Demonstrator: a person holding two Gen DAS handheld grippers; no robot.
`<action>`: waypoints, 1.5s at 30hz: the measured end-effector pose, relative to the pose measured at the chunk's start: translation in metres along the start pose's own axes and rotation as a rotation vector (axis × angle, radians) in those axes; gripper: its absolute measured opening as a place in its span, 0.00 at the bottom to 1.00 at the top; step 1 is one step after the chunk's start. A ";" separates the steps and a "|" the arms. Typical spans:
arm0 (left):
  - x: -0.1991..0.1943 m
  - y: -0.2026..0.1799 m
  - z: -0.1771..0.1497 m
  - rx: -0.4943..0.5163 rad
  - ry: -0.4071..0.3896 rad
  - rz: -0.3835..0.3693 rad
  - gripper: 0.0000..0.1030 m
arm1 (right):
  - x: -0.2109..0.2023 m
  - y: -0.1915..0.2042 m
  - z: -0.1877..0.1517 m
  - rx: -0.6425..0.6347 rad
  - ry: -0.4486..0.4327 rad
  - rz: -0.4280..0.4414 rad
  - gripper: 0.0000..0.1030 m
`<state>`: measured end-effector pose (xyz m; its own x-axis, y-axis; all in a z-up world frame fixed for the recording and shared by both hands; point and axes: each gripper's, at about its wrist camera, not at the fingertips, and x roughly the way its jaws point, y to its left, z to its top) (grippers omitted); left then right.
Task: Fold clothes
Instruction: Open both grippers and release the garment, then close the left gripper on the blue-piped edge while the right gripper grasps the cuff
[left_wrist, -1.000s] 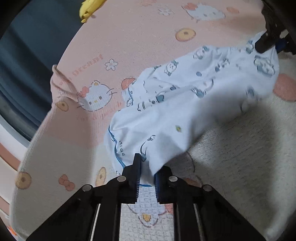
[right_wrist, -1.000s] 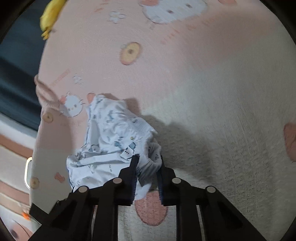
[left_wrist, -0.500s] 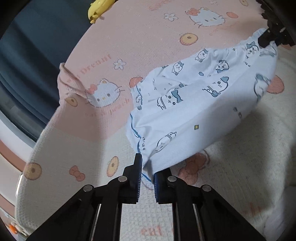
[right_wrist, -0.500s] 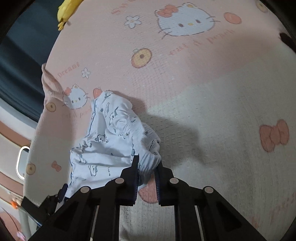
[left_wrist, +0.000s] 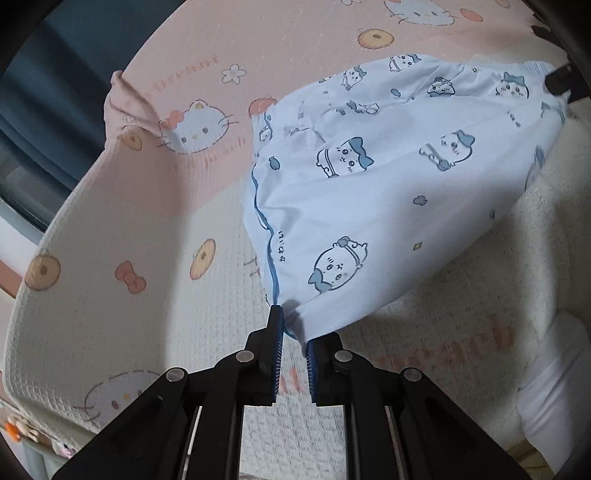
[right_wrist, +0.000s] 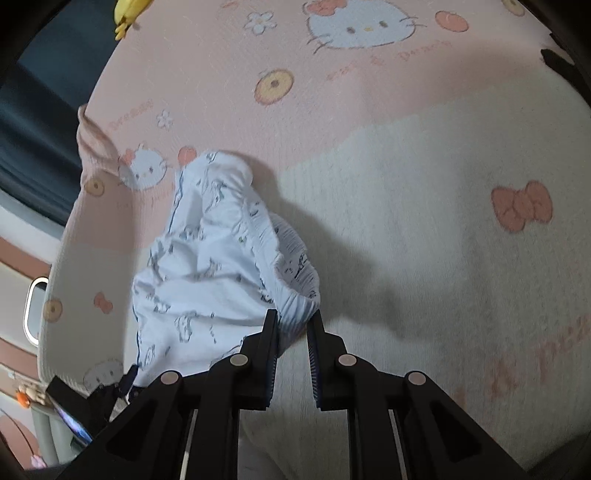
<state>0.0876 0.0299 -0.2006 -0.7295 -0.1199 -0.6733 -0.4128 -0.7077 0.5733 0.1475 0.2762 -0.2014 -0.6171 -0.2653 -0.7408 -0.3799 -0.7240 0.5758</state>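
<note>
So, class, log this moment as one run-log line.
left gripper: shut on shorts hem | right gripper: shut on waistband | shorts: held stretched above blanket

Both the left gripper (left_wrist: 293, 332) and right gripper (right_wrist: 293, 332) are black, silver-riveted, with blue ribbed pads (left_wrist: 277, 354)

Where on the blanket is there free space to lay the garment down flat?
The cream part of the blanket, between the garment and the pink bow print, lies bare. The pink band beyond it, around the donut print, is bare too. It is crowded on the left, where the garment hangs from both grippers near the blanket's edge.
</note>
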 end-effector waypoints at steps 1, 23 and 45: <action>-0.001 0.002 -0.001 -0.014 -0.004 -0.010 0.09 | 0.001 0.001 -0.001 -0.008 0.003 -0.003 0.13; -0.013 0.045 -0.025 -0.285 0.053 -0.192 0.84 | 0.001 -0.007 0.000 0.040 0.039 0.023 0.38; 0.033 0.100 -0.054 -1.218 0.217 -0.693 0.81 | 0.004 -0.019 -0.002 0.121 0.049 0.074 0.38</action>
<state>0.0522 -0.0826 -0.1905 -0.4340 0.4699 -0.7687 0.1555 -0.8014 -0.5776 0.1539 0.2874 -0.2166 -0.6134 -0.3483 -0.7089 -0.4166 -0.6199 0.6650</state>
